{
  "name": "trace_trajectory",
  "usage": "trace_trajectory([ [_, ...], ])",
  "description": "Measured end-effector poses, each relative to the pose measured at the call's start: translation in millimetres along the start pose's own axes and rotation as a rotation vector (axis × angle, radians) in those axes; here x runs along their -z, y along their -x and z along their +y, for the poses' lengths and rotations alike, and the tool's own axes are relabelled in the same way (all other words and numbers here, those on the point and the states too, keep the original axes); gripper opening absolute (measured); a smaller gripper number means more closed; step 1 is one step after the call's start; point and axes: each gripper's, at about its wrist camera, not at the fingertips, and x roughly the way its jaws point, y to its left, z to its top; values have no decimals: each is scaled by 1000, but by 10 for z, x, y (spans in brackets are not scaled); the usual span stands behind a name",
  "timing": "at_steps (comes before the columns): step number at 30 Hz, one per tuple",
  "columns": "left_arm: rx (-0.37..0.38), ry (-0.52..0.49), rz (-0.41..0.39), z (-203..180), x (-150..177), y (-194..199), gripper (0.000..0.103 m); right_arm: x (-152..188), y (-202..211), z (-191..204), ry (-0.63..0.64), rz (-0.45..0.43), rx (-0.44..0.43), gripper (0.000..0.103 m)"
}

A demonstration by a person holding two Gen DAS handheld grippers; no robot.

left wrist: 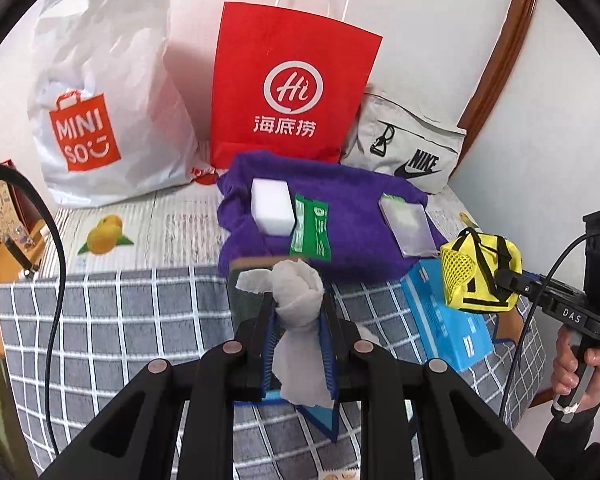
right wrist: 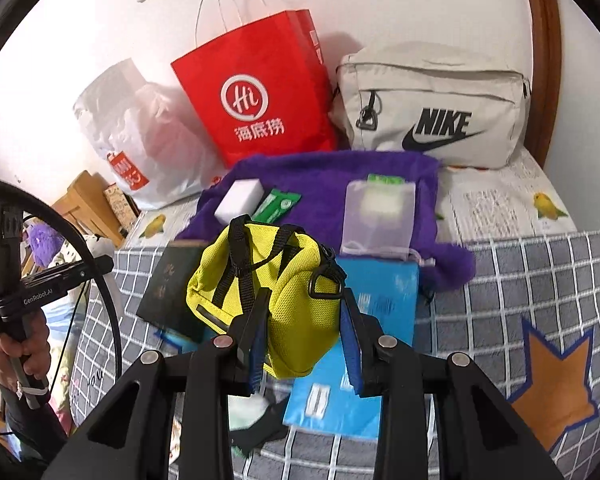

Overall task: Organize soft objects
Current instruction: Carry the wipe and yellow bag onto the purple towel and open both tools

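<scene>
Dark booklet (right wrist: 168, 280) beside yellow pouch (right wrist: 284, 292): cover lettering too blurred to read, lower edge hidden by pouch. Blue packet (right wrist: 340, 400) print blurred, partly behind pouch. Purple towel (right wrist: 320, 184) covers red bag (right wrist: 260, 92) base.

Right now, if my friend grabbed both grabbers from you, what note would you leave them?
Left gripper: shut on the knotted grey cloth bundle, lifted off the bed.
Right gripper: shut on the small yellow mesh pouch with black straps, also lifted.
On the purple fuzzy towel: white foam block, green packet, clear pouch.
Blue flat packs lie on the grey checked blanket.
At the wall: white plastic shopping bag, red paper bag, pale grey zip bag.
Done: both soft things picked up.
Left: put them away; where isn't shown.
</scene>
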Motion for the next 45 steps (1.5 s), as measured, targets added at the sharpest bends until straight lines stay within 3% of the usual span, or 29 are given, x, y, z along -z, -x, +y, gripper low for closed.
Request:
trace_trajectory([
  [9,-23,10,-2,82,-386,-197,19,-399,-247,-23,9,-17,-6,33],
  [14,-41,9,9,107,-558,-389,19,-550,-467,-23,31,-9,45,33],
  [31,-14,-1,42,13,-887,-906,19,-807,-1288,-3,89,133,87,33],
  [45,3,-2,61,4,-997,-1133,19,-800,-1773,109,126,252,84,33],
])
